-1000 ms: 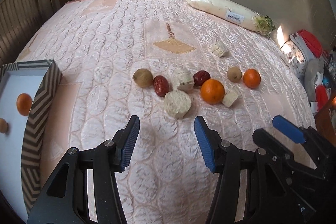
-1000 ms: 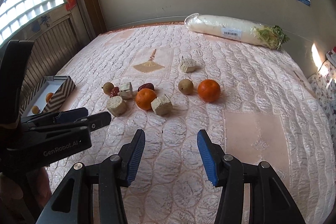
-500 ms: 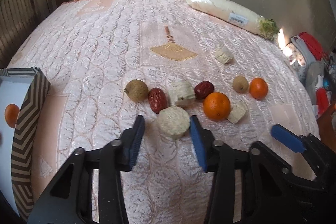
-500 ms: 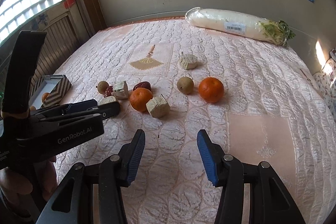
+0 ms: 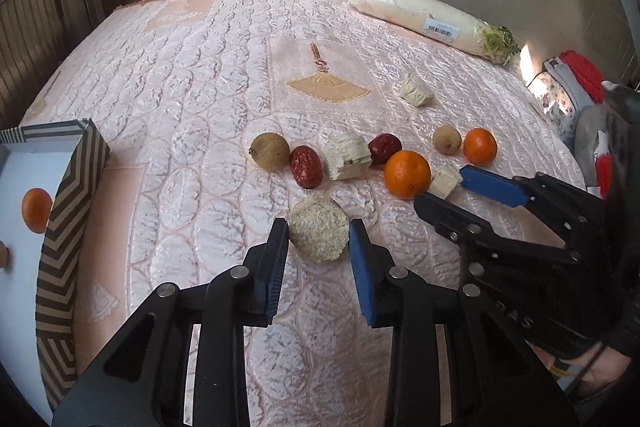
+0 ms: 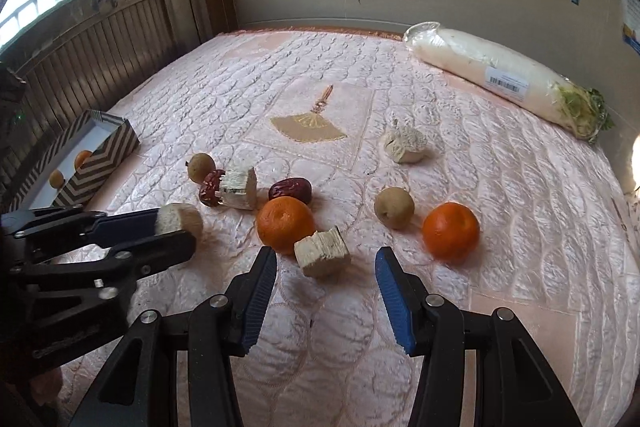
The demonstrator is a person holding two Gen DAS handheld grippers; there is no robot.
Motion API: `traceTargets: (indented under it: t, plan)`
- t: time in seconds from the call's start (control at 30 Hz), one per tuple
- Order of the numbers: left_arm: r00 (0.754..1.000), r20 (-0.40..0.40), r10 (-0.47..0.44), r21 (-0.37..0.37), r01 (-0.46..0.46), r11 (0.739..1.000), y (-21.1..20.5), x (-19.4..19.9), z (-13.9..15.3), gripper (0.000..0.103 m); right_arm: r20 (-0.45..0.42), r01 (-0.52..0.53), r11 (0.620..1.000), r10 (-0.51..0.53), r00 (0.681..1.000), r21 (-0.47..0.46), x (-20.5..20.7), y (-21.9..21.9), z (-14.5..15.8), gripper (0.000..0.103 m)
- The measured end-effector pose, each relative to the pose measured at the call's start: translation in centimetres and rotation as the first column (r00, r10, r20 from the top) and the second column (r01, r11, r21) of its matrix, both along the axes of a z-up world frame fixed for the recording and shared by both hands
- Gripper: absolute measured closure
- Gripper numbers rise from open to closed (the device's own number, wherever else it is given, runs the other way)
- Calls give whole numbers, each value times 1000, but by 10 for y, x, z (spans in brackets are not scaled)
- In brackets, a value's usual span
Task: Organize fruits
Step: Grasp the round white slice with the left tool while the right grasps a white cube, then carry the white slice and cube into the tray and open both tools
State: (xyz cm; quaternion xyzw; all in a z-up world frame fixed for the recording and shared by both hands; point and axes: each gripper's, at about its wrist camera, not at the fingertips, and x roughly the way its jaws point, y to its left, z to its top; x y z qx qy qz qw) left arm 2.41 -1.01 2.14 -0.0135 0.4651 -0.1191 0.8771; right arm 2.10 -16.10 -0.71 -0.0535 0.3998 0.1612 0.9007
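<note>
Past my blue-padded left gripper [image 5: 318, 239] lie a beige cut round [image 5: 318, 233], dark-red dates [image 5: 305, 166], orange tangerines [image 5: 407, 173], on pink quilting [image 5: 200, 87].

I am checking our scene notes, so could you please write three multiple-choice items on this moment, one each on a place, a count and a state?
1. Where is the pale round chunk?
A. In the striped box
B. Between the jaws of the left gripper
C. Beside the wrapped radish

2. How many oranges lie directly on the quilt?
A. Two
B. Four
C. None

3. How do the jaws of the right gripper stand?
A. Shut on an orange
B. Shut on a red date
C. Open and empty

Answers:
1 B: the blue pads flank the chunk on both sides.
2 A: one orange sits by the cut pieces and another sits further right.
3 C: the right wrist view shows a wide gap with nothing gripped.
</note>
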Motion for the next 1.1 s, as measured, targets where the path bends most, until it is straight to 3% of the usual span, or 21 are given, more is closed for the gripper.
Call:
traceTargets:
  t: [0.03, 0.07, 0.1, 0.2, 0.37, 0.6, 1.1]
  plan:
    - [1000, -1, 4, 0, -4, 1000, 1, -1, 0, 73, -10, -4, 1000, 5, 1000, 10, 2, -1, -3, 57]
    - [1000, -1, 8, 2, -8, 1000, 2, -1, 0, 73, -15, -16, 999, 17, 1000, 42, 3, -2, -4, 70]
    - [1000, -1, 11, 3, -11, 1000, 2, -2, 0, 73, -14, -19, 997, 20, 1000, 69, 3, -3, -4, 76]
    - [1000, -2, 16, 7, -16, 1000, 5, -6, 1, 73, -19, 6, 999, -5, 1000, 52, -1, -3, -4, 76]
    - [999, 8, 31, 21, -31, 999, 11, -15, 4, 73, -2, 50, 993, -51, 999, 108, -21, -13, 6, 76]
    - [997, 43, 59, 55, -61, 997, 23, -31, 13, 73, 48, 49, 991, -55, 997, 123, -49, 1, 25, 76]
    - [977, 131, 166, 102, -180, 978, 73, -64, 39, 73, 114, -64, 995, 54, 992, 82, -81, 63, 50, 76]
